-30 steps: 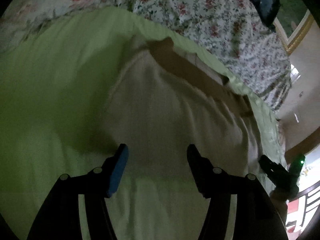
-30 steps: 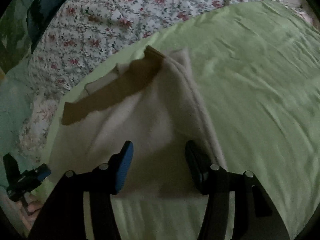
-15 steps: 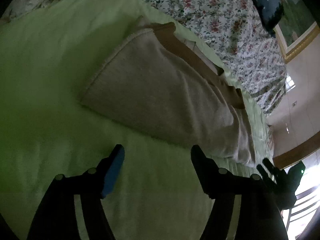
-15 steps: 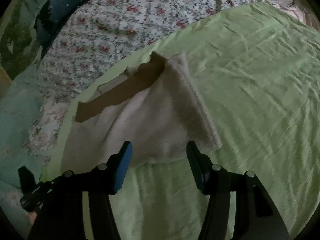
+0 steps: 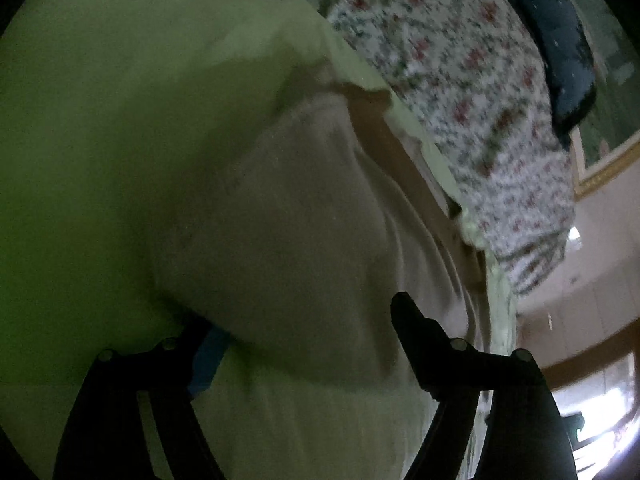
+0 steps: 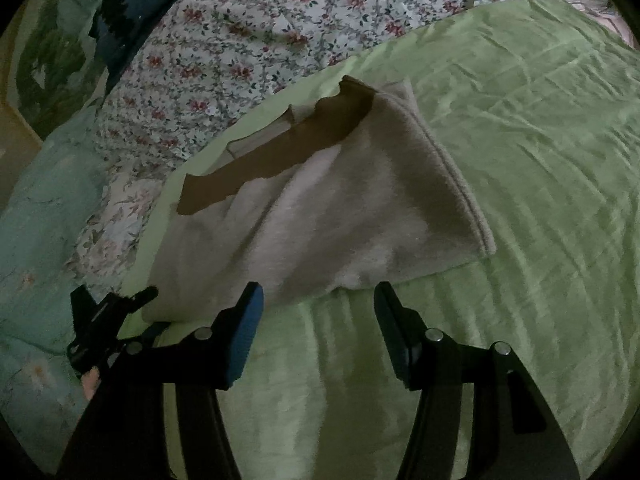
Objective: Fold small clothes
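A folded cream garment (image 6: 328, 216) with a brown band (image 6: 280, 148) lies on the green sheet (image 6: 520, 160). Near its front edge my right gripper (image 6: 318, 300) stands open, its fingertips just short of the cloth and nothing between them. My left gripper (image 5: 304, 320) is close up against the same garment (image 5: 288, 232) and its jaws are opening. The cloth's near edge lies between them and hides part of the blue pad (image 5: 208, 356); the pads do not press on it. In the right wrist view the left gripper (image 6: 104, 320) shows at the garment's left corner.
A floral quilt (image 6: 260, 32) lies bunched behind the garment, with a dark blue pillow (image 6: 132, 8) beyond it. A teal blanket (image 6: 40, 220) covers the left side. A gold-framed picture (image 5: 604, 160) hangs on the wall. Wrinkled green sheet spreads to the right.
My left gripper has come down and forward onto the garment's near edge with its jaws wider. The right gripper has drawn back off the cloth to just short of its edge.
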{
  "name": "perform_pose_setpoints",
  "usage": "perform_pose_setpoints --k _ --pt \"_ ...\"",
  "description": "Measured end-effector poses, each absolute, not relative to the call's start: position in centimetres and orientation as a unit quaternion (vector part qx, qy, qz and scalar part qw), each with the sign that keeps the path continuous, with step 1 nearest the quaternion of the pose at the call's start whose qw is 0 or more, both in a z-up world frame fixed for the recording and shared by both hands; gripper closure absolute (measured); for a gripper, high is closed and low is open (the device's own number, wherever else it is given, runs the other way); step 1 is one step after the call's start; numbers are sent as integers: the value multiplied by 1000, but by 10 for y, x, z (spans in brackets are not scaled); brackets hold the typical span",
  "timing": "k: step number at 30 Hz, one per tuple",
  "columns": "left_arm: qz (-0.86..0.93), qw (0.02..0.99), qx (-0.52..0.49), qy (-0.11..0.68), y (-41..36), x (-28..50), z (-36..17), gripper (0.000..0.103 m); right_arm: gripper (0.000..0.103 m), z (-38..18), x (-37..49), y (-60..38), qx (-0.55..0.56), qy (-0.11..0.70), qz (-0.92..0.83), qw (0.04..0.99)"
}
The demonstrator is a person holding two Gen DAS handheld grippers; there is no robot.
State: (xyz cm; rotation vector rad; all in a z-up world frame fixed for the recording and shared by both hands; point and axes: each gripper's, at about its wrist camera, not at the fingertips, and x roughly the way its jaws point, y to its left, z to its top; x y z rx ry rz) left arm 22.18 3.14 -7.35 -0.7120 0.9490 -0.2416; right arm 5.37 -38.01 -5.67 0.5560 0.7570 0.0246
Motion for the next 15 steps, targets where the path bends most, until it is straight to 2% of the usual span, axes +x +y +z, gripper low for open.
perform_pose_setpoints --k 3,6,7,8,11,15 --pt "-95 830 -327 441 30 235 -73 32 44 -56 59 -378 267 365 18 892" --pt "-87 834 -314 446 25 250 -73 58 44 -57 66 -377 269 365 24 891" --pt "-91 832 -317 446 26 253 -74 76 44 -58 67 -377 269 365 26 891" --pt "-97 829 -322 446 26 255 -74 88 44 -58 70 -377 268 365 29 891" --pt "-101 839 -310 436 25 257 -64 94 44 -57 79 -379 267 364 38 892" --pt "-117 863 -257 420 8 251 -34 96 44 -53 88 -387 274 354 50 893"
